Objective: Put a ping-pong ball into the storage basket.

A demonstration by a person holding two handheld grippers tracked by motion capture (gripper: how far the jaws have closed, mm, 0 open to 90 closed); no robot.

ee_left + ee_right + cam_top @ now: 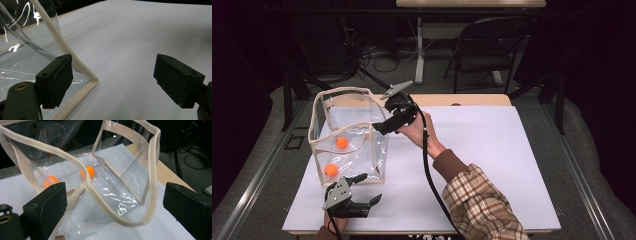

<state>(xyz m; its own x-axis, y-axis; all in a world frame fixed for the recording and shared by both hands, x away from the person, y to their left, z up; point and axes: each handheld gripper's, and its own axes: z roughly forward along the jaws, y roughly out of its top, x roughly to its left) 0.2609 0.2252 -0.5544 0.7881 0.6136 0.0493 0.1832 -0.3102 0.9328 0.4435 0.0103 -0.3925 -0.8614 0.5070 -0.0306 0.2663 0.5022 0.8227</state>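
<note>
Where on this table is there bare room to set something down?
The white mat lies bare from the right forearm to its right edge, and along the front between the left gripper and the plaid sleeve. The left side is crowded: the clear bag, two orange balls and the right gripper.

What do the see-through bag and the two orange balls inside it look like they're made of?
The bag looks like clear glossy plastic film, judging by its glints and creases, with a matte beige woven-looking trim on its edges. The orange balls look smooth and matte, probably plastic; foam can't be ruled out.
</note>
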